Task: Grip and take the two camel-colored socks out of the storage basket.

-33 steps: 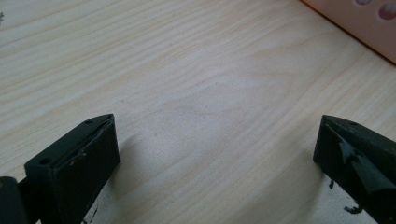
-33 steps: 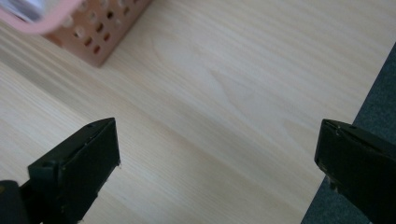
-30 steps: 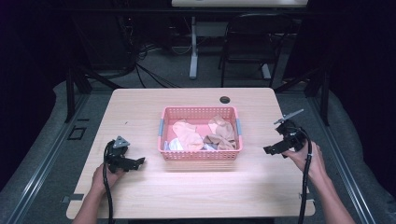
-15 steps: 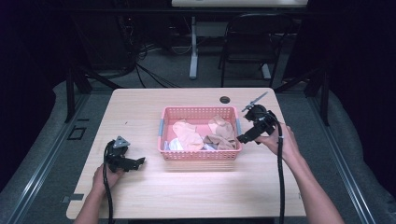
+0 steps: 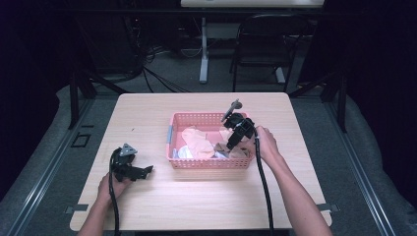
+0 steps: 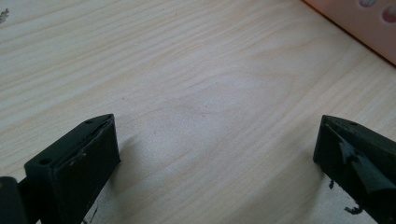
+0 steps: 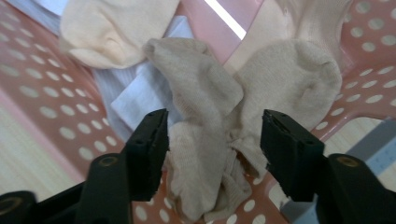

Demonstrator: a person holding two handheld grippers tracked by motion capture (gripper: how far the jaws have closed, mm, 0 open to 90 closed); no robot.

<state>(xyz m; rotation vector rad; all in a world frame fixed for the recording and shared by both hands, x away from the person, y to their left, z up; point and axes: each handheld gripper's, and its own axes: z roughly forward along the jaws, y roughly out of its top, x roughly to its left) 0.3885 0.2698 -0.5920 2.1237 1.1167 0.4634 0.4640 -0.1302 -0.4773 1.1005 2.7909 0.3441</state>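
High view first, from left to right: the left tongs (image 5: pixel 146 170) rest spread wide on the pale wood-grain surface (image 5: pixel 147 118), idle and holding nothing, with the pink perforated plastic basket (image 5: pixel 173 135) just beyond their tips; the left gripper view shows bare wood between their two black jaws. Farther right, the right tongs (image 5: pixel 230 145) reach down into that basket, where a heap of cloth lies. In the right gripper view their jaws have just been closing and now stand half drawn in on either side of a crumpled beige knitted sock (image 7: pixel 205 154), which sits between them on the basket floor; the pads look near it, but a firm pinch is not yet clear. Beyond the sock lie a paler cream sock (image 7: pixel 107 28) and a white ribbed cloth (image 7: pixel 135 95). By my reading the work is at its start: nothing lies outside the basket, and the grab, lift and carry-out all remain. No brand, label or writing can be read anywhere.
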